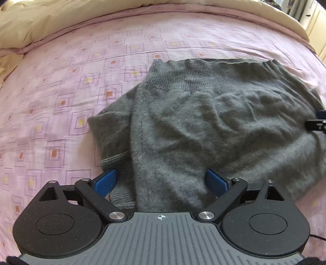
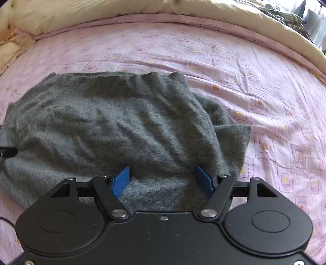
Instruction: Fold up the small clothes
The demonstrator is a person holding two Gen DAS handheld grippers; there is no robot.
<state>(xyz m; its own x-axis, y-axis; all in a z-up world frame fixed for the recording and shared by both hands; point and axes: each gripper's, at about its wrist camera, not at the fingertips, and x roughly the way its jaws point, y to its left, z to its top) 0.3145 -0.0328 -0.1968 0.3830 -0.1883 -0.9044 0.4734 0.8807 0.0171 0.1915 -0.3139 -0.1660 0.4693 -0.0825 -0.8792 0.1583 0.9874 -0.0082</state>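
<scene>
This is a bedroom in a home. A wide bed fills almost all the view, covered with a pink sheet [image 1: 61, 85] printed with small squares. Along its far edge lies a thick cream duvet [image 2: 101, 12], pushed back. On the sheet rests a grey knitted sweater [image 2: 122, 122]. At the far right corner pale cupboard doors [image 1: 317, 26] show.

The left gripper [image 1: 161, 179] is held low with its blue fingers [image 1: 106, 181] spread wide apart; the right gripper [image 2: 163, 179] is likewise held low, its blue fingers [image 2: 121, 180] parted widely; nothing is clamped between either pair; the two are set side by side.
</scene>
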